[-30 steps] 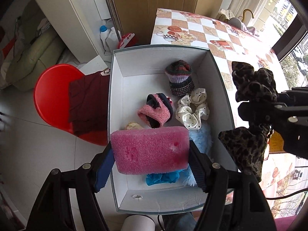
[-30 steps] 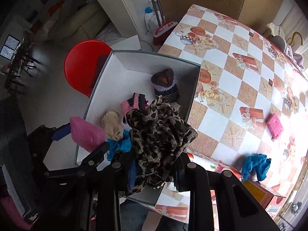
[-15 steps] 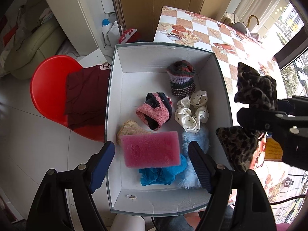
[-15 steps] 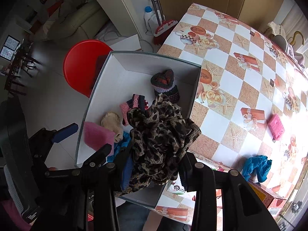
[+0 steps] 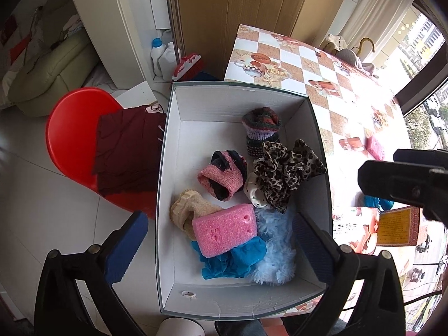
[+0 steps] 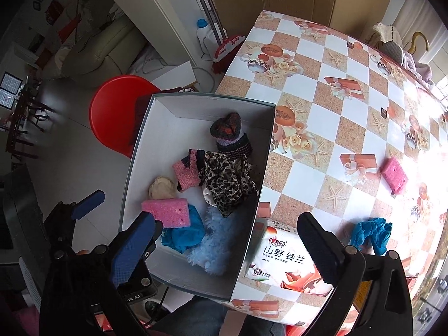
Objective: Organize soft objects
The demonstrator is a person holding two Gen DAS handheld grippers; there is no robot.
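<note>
A white cardboard box (image 5: pixel 193 151) (image 6: pixel 156 145) stands at the table's left edge with several soft things inside. A pink sponge (image 5: pixel 225 229) (image 6: pixel 168 210) lies on a blue cloth (image 5: pixel 235 260) near the front. A leopard-print scrunchie (image 5: pixel 285 168) (image 6: pixel 226 182) rests loose on a cream scrunchie. My left gripper (image 5: pixel 218 249) hovers above the box, its jaws opening wide, nothing between them. My right gripper (image 6: pixel 226 249) hangs over the box's right wall, jaws also opening, with nothing held. On the table lie another pink sponge (image 6: pixel 394 175) and a blue cloth (image 6: pixel 369 233).
Also in the box: a pink-and-dark sock (image 5: pixel 221 176), a striped knit roll (image 5: pixel 261 128), a beige sock (image 5: pixel 187 212), light-blue fluff (image 5: pixel 275 252). A tissue pack (image 6: pixel 282 260) sits right of the box. A red chair (image 5: pixel 75 140) with dark red clothing stands on the left.
The left gripper opened and the pink sponge dropped into the box onto the blue cloth. The right gripper opened and the leopard scrunchie fell onto the cream scrunchie.
</note>
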